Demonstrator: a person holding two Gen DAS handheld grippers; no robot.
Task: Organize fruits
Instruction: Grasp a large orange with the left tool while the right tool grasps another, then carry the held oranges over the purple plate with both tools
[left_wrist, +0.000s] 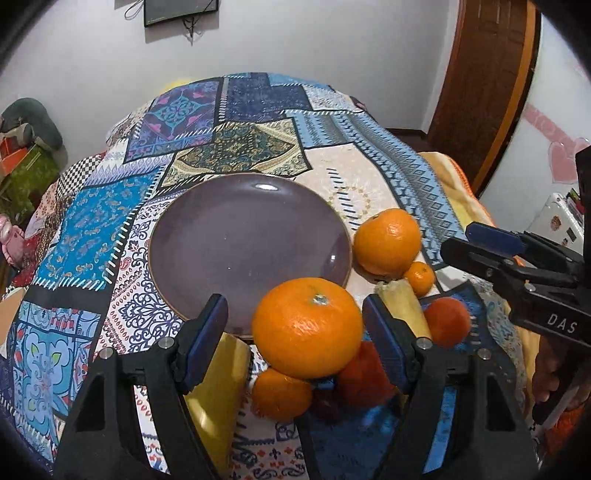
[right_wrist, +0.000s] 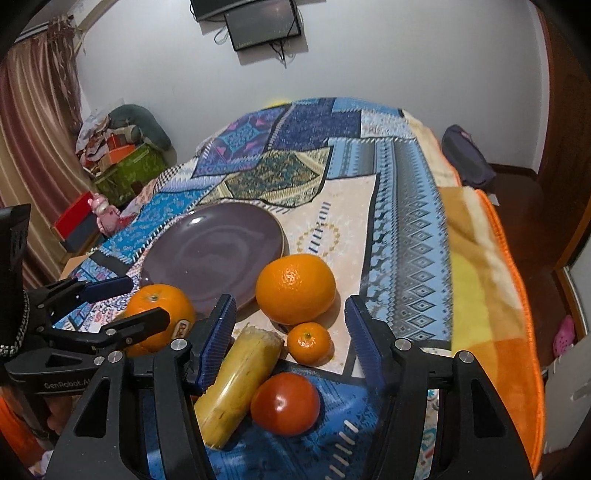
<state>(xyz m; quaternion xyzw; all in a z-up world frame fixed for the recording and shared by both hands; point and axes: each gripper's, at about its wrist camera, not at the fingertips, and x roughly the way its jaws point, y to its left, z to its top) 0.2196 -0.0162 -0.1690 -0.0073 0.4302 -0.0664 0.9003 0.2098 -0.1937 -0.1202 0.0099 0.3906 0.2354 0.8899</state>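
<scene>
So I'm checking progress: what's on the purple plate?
No fruit lies on the purple plate where it shows. Its near rim is hidden behind the big orange between the left gripper's open fingers, so that edge can't be checked.

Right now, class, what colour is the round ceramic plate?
Purple plate, clearest in the left wrist view.

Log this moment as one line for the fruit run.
left gripper: open, large orange between fingers | right gripper: open, above banana and tomato | plate: no fruit visible
</scene>
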